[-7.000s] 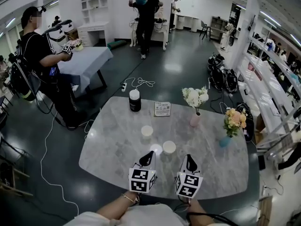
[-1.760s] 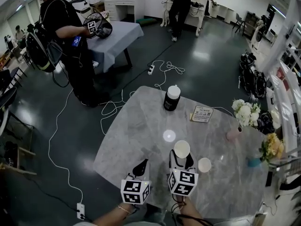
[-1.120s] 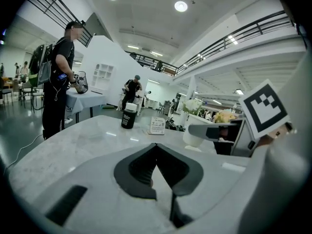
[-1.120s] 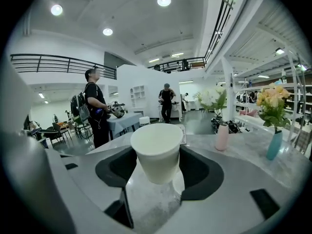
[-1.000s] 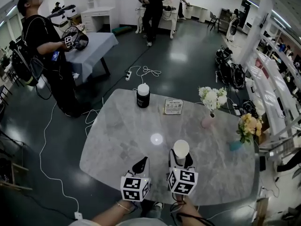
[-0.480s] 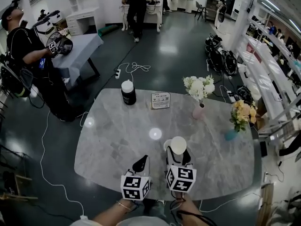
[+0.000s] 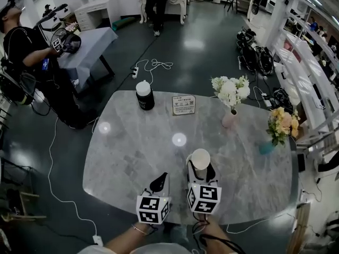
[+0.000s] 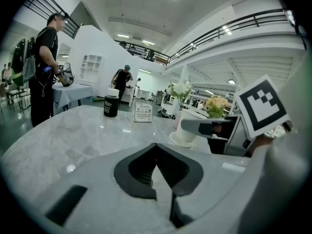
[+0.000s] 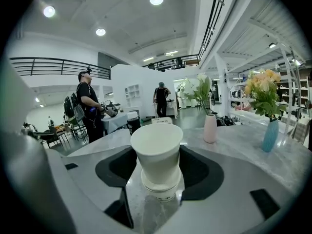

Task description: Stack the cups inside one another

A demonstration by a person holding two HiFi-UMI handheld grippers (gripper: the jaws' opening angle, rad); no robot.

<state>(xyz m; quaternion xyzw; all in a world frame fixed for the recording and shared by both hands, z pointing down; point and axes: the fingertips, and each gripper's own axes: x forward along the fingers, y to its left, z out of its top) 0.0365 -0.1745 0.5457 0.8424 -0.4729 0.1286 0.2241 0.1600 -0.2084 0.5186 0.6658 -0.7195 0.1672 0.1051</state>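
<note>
The left gripper point(image 7: 162, 179) hovers nearest, over the front of the table point(image 7: 132, 157), jaws together on nothing; just beside it the right gripper point(image 7: 200, 167) has its jaws spread wide and pressed on the top cup point(image 9: 157, 150), which sits partway inside the bottom cup point(image 9: 161, 191); the bottom cup stands on the table between those jaws; seven seconds ago the two cups stood apart ahead of both grippers; under two seconds ago the right gripper carried one cup while the other stood just to its right; now they are one stack

The head view gives only one white mouth; the right gripper view shows both cups, the lower rim ringing the upper cup's wall; the left gripper view shows the stack side-on, with a right jaw across it

Farther back a pink vase point(image 7: 229, 119) holds white flowers point(image 7: 229, 91); a blue vase point(image 7: 266, 147) near the right edge holds peach flowers point(image 7: 280, 123); a lidded black jar point(image 7: 144, 95) and a card point(image 7: 183, 105) stand at the far edge; beyond, a person point(image 7: 26, 52) stands at a cloth-covered table
</note>
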